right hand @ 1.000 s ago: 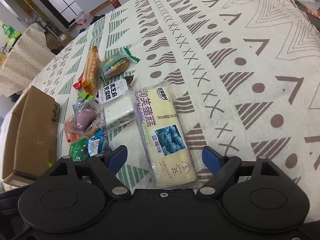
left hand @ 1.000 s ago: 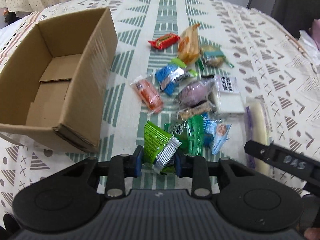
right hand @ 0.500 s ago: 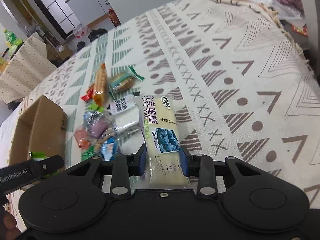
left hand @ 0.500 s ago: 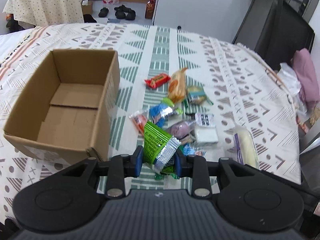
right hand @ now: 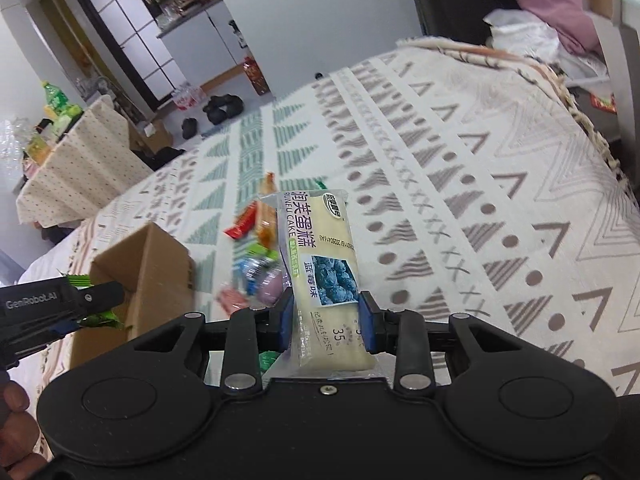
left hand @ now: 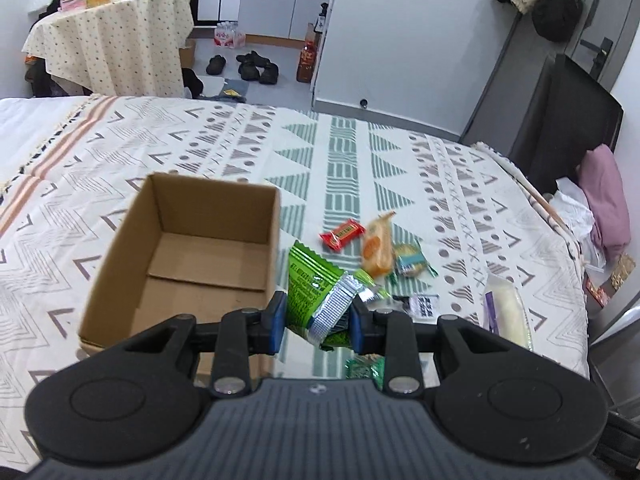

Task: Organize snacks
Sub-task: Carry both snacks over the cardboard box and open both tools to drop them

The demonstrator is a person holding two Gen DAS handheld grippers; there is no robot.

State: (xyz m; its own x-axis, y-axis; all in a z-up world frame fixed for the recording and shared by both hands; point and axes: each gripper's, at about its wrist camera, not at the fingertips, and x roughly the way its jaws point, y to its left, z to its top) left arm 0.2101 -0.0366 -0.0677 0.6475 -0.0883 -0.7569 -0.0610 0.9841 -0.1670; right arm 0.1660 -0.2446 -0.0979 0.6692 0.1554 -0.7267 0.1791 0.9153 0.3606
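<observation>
Carrying two snacks toward the box

Holding one snack in each gripper, the person is in the transport step: both packets are off the cloth and not yet in the box. The left gripper (left hand: 316, 322) has its fingers nearly closed on a green packet (left hand: 316, 284), pinched across its crimped silver end, with the packet sticking up and forward just to the right of the box's near corner. The right gripper (right hand: 326, 322) has its fingers clamped on both long edges of a pale cake bar (right hand: 322, 264), which stands up between them with its blueberry picture facing the camera.

Next, I judge, each gripper needs to come over the open top of the box (left hand: 192, 256) and let go from low enough that the packet drops inside. The green packet is the closer one. The cake bar has to cross over the pile, and the two grippers should go in turn so they do not meet over the opening. The box looks empty.

Beyond the fingers, the remaining snacks lie in a loose pile (left hand: 384, 252) to the right of the box: a red bar, an orange packet, a small biscuit pack and others, some touching.

Everything rests on a bed (left hand: 344, 168) covered by a cream cloth with green and grey geometric bands. Farther off are a grey floor with shoes, a small cloth-covered table (left hand: 108, 36) bearing bottles, white cabinets and a dark door.
</observation>
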